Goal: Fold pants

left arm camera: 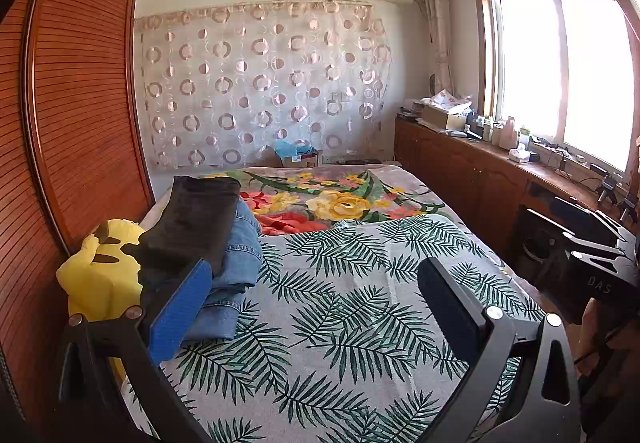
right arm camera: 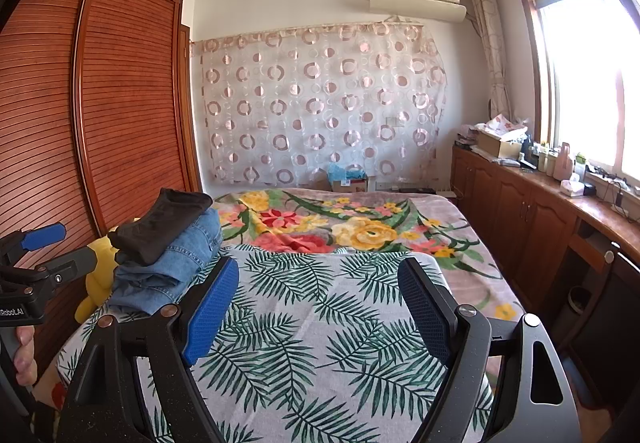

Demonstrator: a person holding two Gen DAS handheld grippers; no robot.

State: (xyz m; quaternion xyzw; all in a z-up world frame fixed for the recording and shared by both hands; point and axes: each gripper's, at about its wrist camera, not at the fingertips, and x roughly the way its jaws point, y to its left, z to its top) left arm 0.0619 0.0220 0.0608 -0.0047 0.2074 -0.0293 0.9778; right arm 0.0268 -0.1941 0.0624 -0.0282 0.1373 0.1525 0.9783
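Folded dark pants (left arm camera: 196,219) lie on top of folded blue jeans (left arm camera: 236,259) in a stack at the left side of the bed; the stack also shows in the right wrist view, dark pants (right arm camera: 164,227) over jeans (right arm camera: 172,263). My left gripper (left arm camera: 316,283) is open and empty above the leaf-print sheet (left arm camera: 352,303), its left finger just in front of the stack. My right gripper (right arm camera: 318,279) is open and empty over the same sheet (right arm camera: 320,343), right of the stack. The left gripper also shows at the left edge of the right wrist view (right arm camera: 40,243).
A yellow plush toy (left arm camera: 100,275) sits between the stack and the wooden wardrobe (left arm camera: 80,103) on the left. A floral blanket (left arm camera: 332,199) covers the far bed. Wooden cabinets (left arm camera: 460,171) with clutter run under the window on the right.
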